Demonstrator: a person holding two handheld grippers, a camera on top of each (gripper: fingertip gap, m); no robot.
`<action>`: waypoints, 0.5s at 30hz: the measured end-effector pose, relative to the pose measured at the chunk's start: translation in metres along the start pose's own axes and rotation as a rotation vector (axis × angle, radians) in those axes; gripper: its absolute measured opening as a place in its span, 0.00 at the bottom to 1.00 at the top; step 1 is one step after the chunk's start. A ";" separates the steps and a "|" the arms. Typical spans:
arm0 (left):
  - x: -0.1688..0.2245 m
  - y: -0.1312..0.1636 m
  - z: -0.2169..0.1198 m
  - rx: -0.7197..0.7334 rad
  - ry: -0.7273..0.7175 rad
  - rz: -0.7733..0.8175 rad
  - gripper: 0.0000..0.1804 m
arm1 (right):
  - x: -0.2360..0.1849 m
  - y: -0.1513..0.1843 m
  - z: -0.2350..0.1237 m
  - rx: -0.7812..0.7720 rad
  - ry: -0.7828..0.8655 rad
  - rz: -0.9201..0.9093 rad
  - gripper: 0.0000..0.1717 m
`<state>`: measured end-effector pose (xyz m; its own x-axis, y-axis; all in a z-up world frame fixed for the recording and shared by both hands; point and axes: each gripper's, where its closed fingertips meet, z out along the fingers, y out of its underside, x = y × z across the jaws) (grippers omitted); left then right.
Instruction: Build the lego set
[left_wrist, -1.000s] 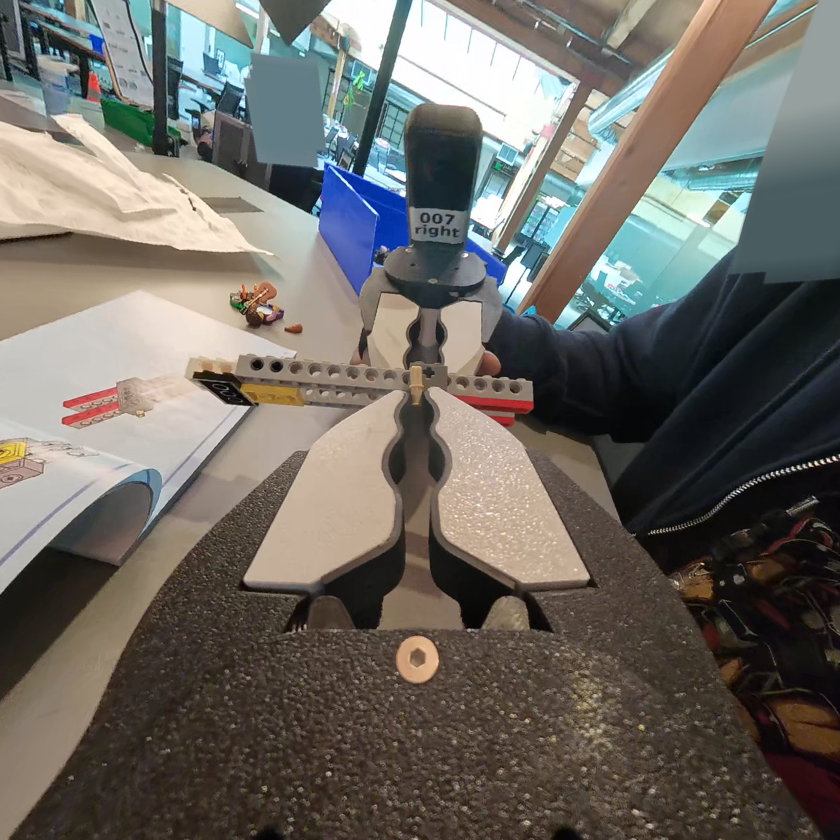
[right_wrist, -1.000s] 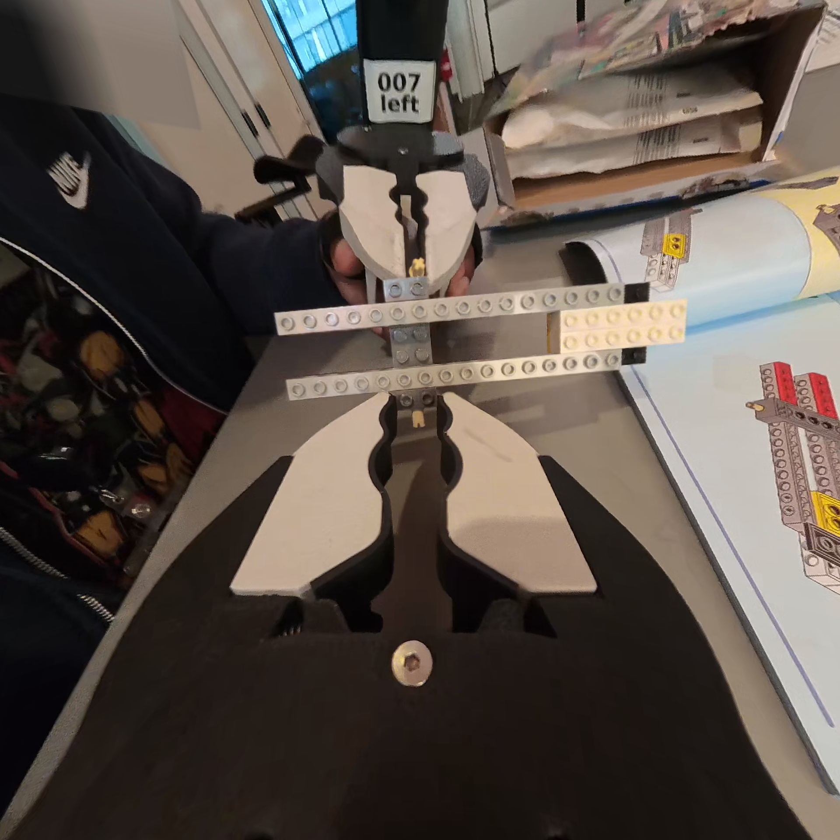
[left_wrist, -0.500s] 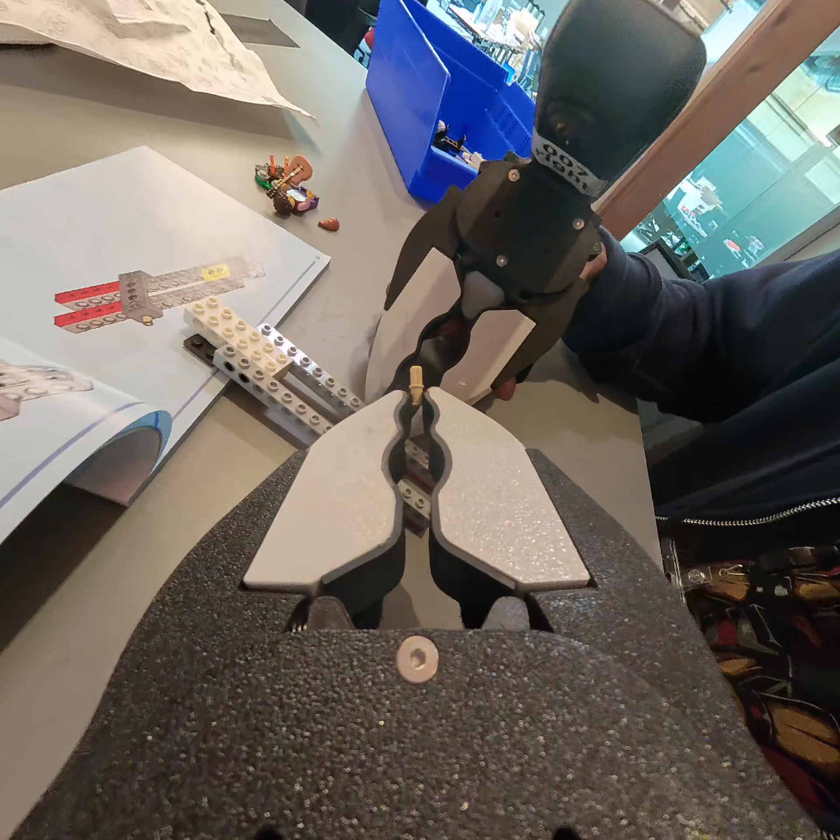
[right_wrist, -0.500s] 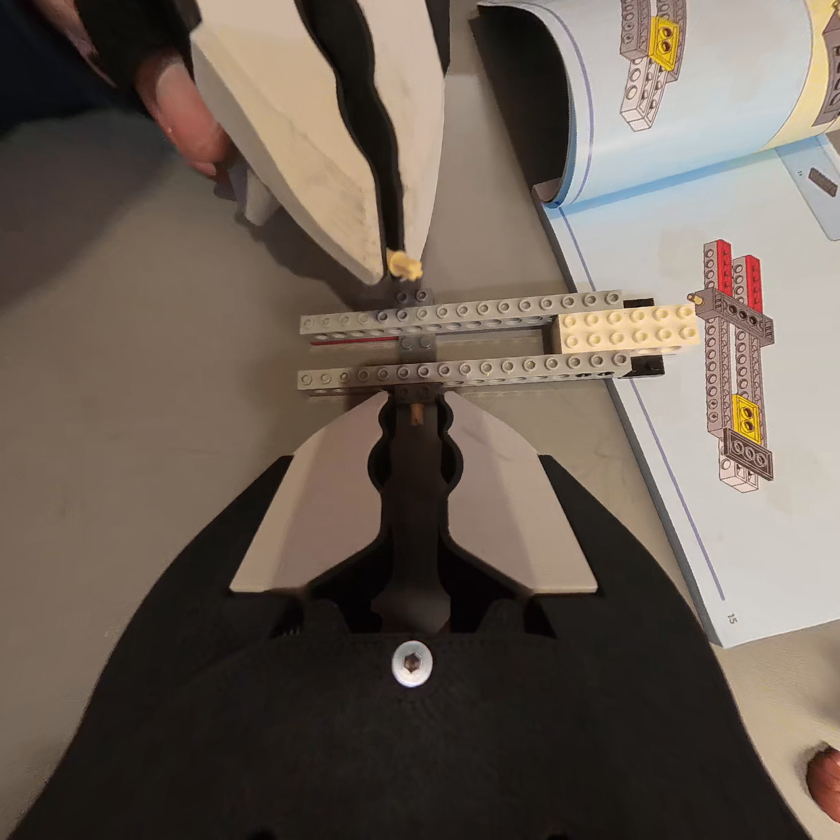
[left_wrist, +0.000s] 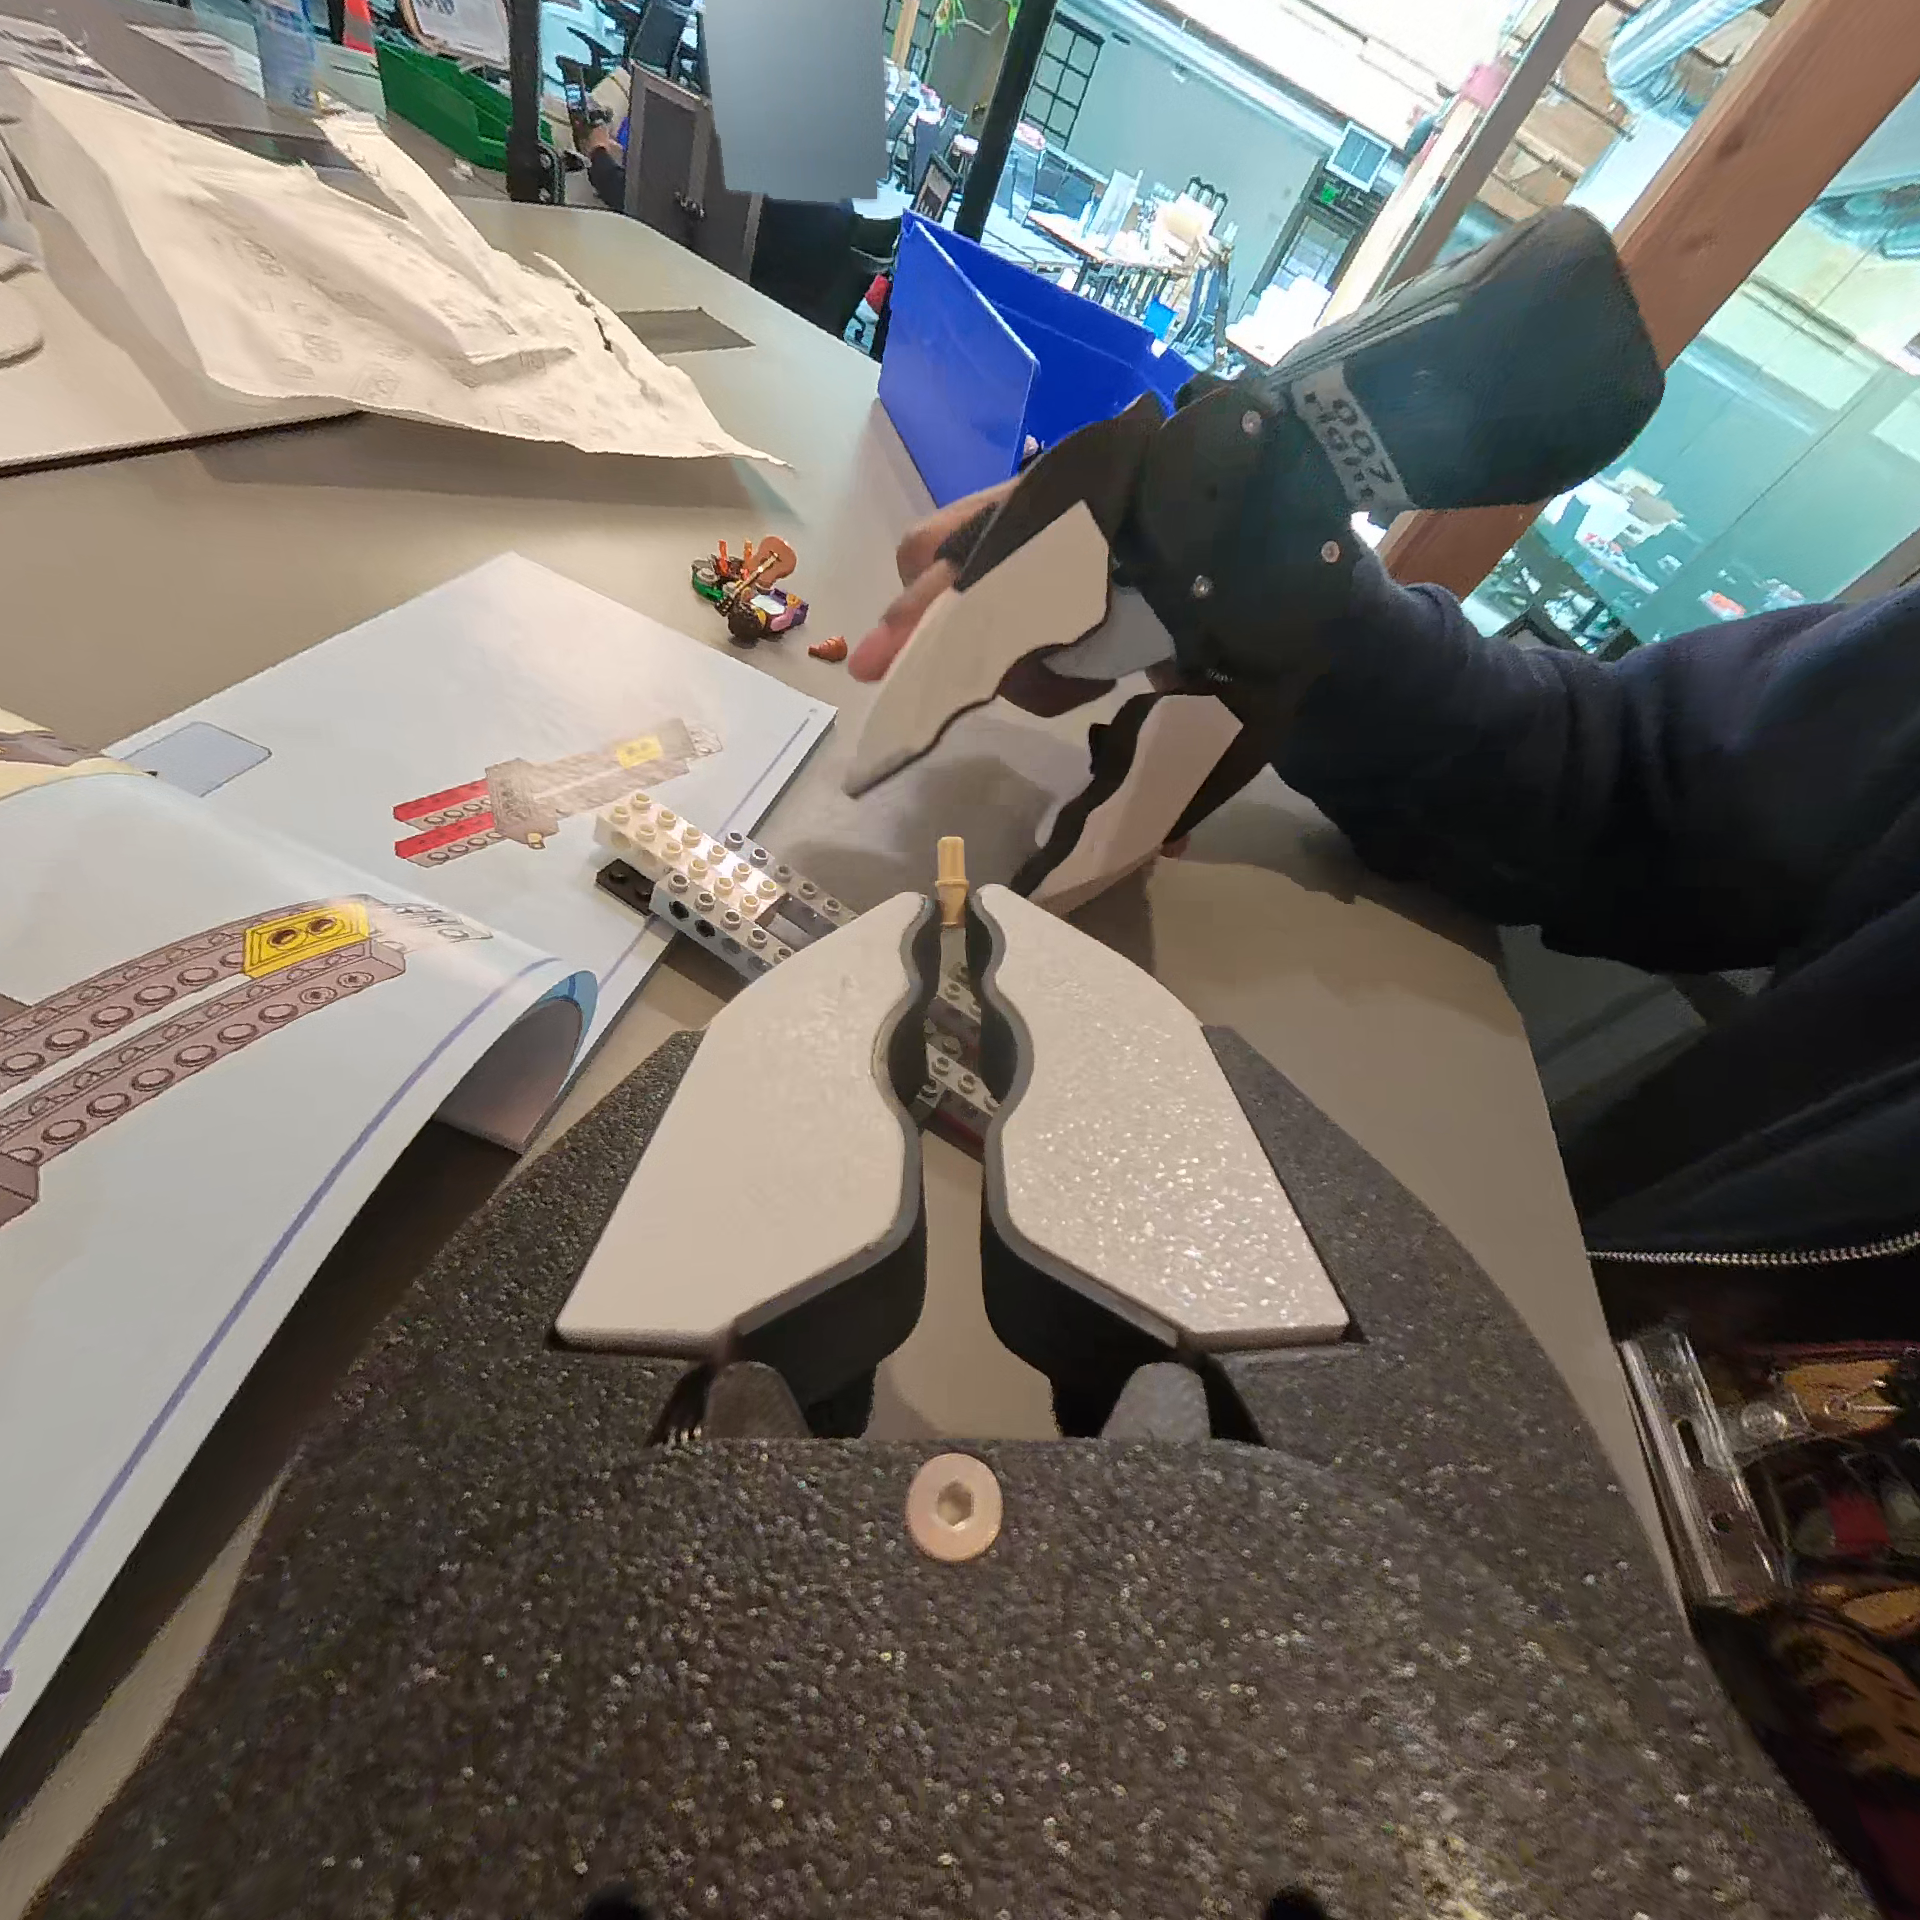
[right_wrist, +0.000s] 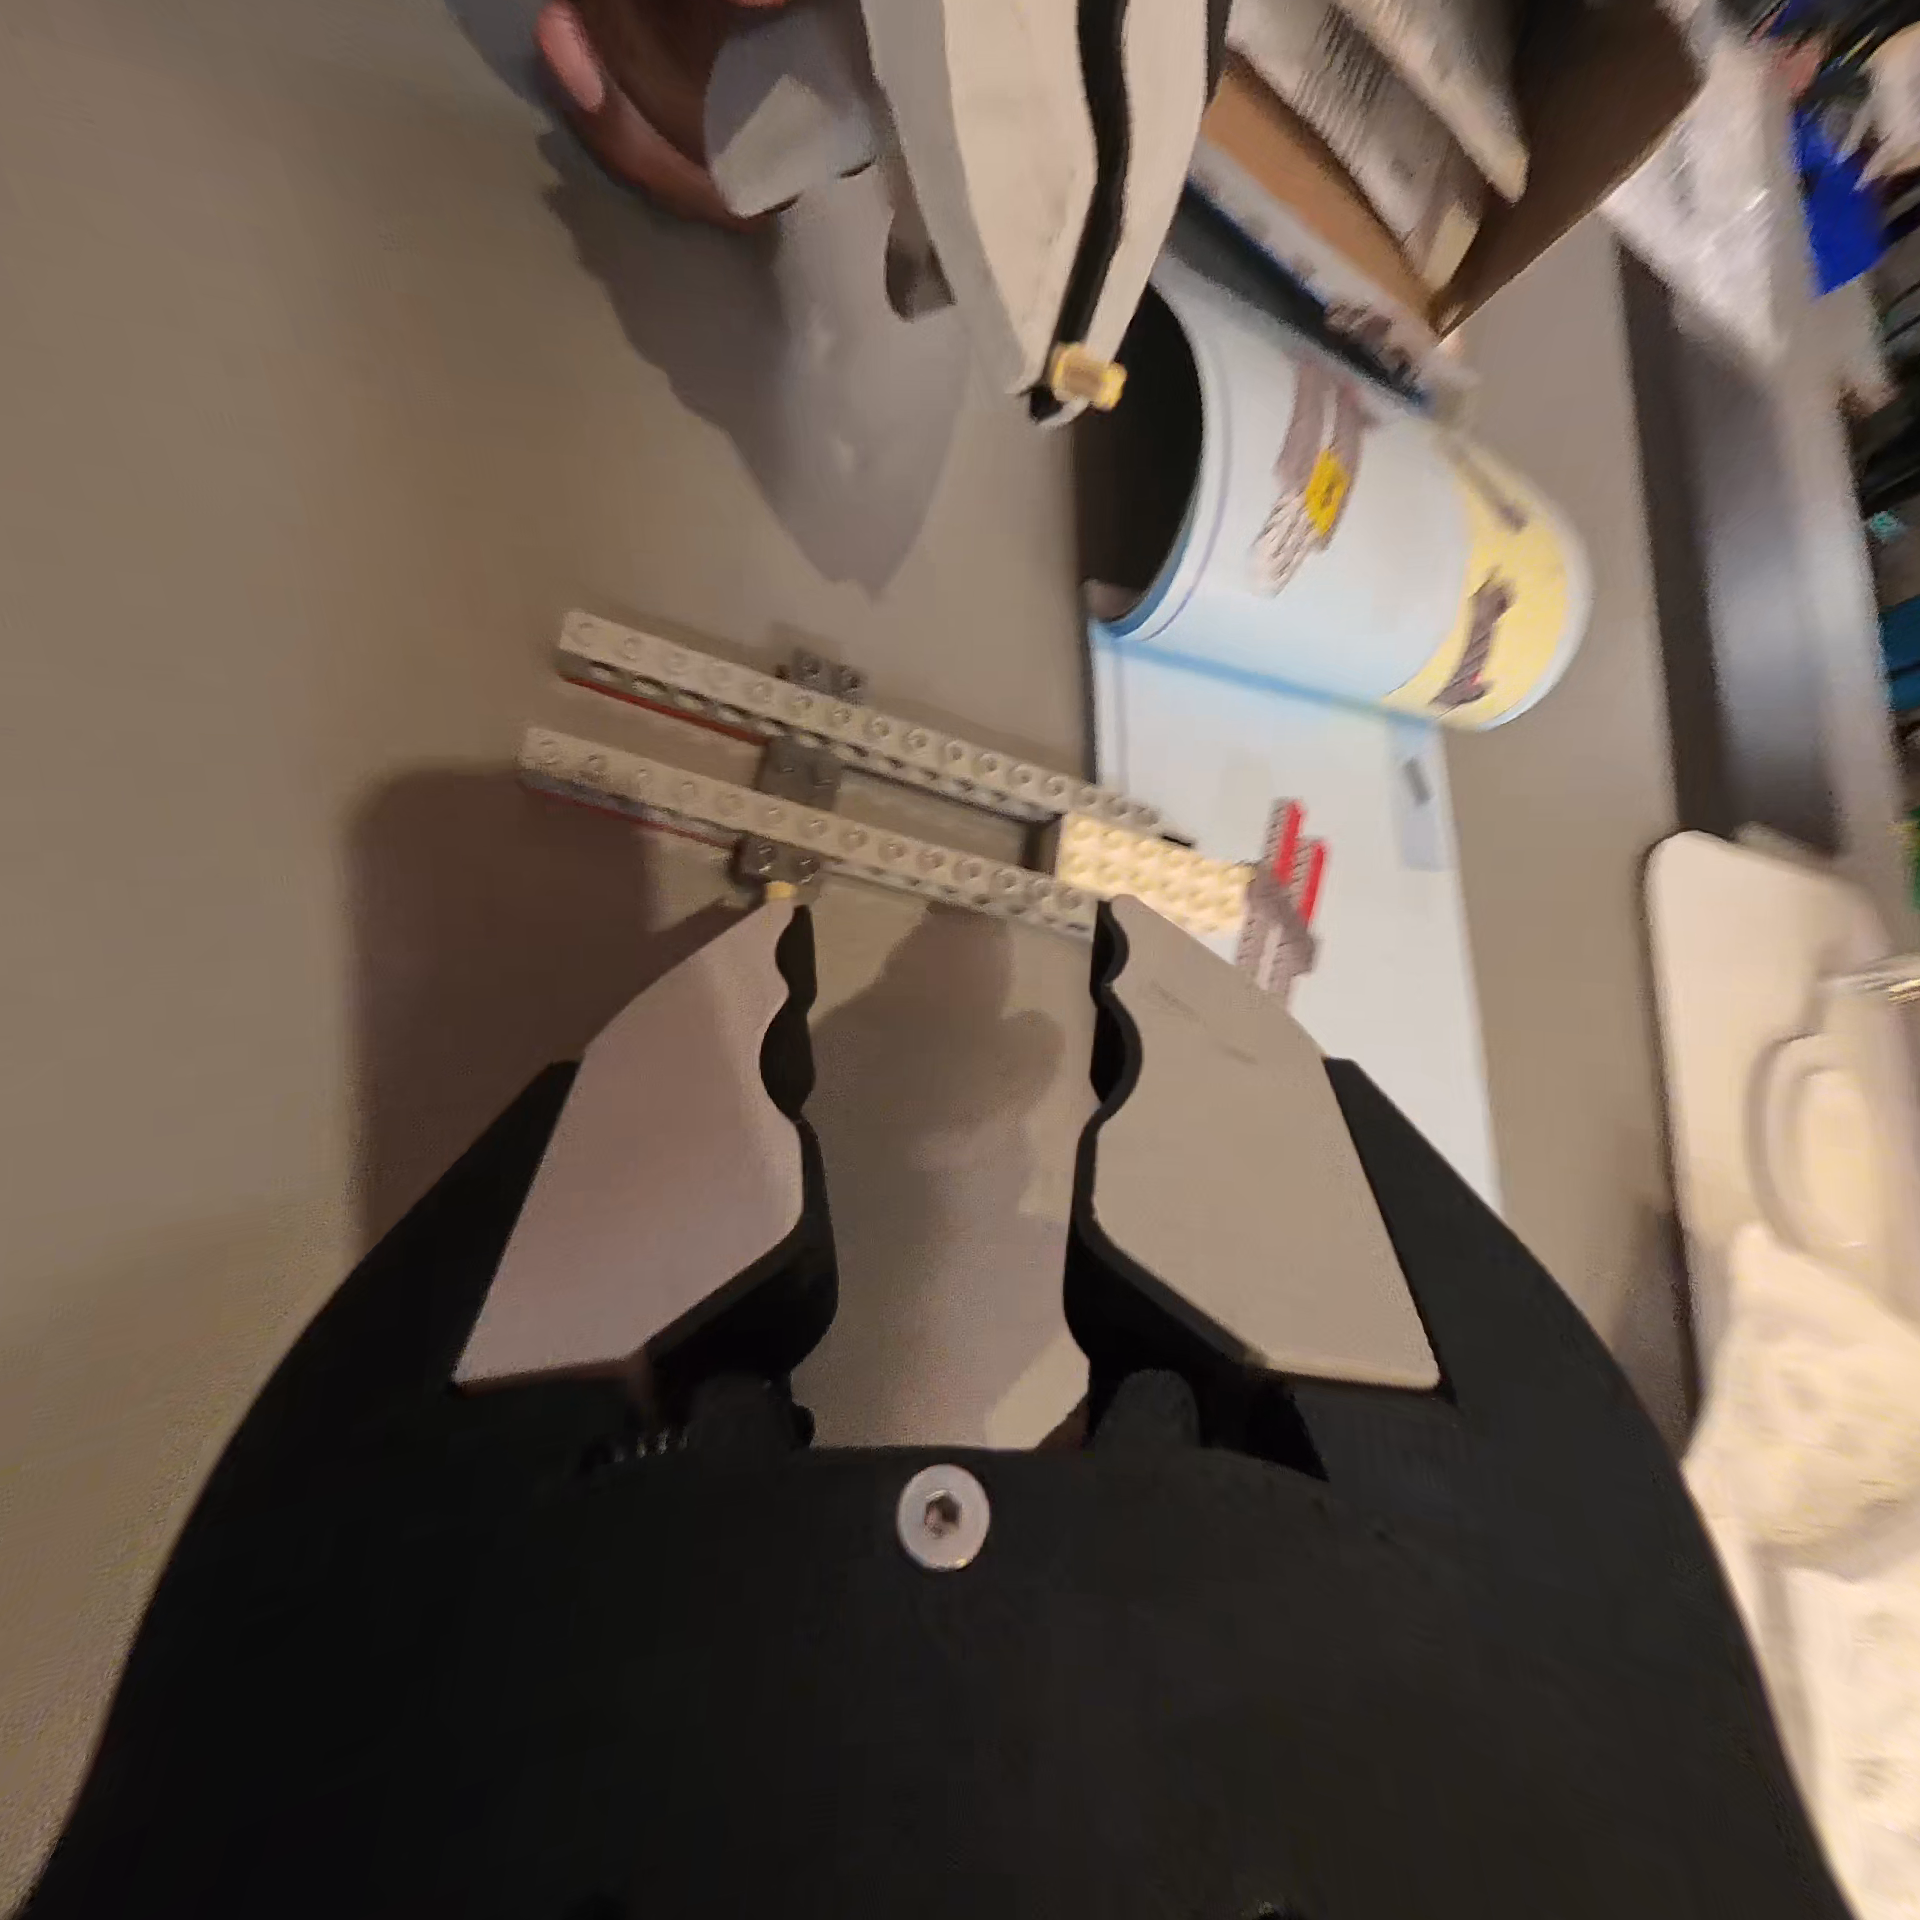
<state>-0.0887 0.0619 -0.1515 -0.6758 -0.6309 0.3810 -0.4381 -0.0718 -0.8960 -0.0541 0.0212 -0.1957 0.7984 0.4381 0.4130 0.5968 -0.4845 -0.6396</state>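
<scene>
On the grey table (right_wrist: 312, 520) lies a grey twin-beam brick frame (right_wrist: 831, 790); left fingers (left_wrist: 831, 1039) pinch a tan peg (left_wrist: 951, 878), right fingers (right_wrist: 675, 1039) spread.

The brick assembly (right_wrist: 831, 790) lies on the table (right_wrist: 312, 520), one end resting on the open instruction booklet (left_wrist: 499, 707). Beyond the booklet lie small loose pieces (left_wrist: 753, 592), with a bin (left_wrist: 966, 374) behind them.

— We see matt, grainy foam on the left gripper (left_wrist: 951, 914), pinching a smooth tan plastic pin (left_wrist: 950, 878).
— And glossy studded plastic on the brick assembly (right_wrist: 831, 790), beside the booklet's (left_wrist: 499, 686) smooth paper.
</scene>
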 end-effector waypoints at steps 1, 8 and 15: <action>0.000 0.000 -0.001 0.005 0.002 -0.005 0.02 | 0.005 -0.007 -0.001 0.022 0.020 -0.027 0.31; 0.007 0.002 -0.007 -0.016 0.012 0.160 0.02 | 0.012 -0.074 -0.018 0.273 0.078 -0.135 0.22; 0.017 0.007 -0.011 -0.043 0.091 0.142 0.02 | 0.000 -0.084 -0.001 0.252 0.124 -0.278 0.16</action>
<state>-0.1100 0.0587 -0.1490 -0.7827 -0.5600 0.2716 -0.3578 0.0478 -0.9326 -0.1037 0.0612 -0.1411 0.6220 0.4239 0.6584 0.7656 -0.1529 -0.6248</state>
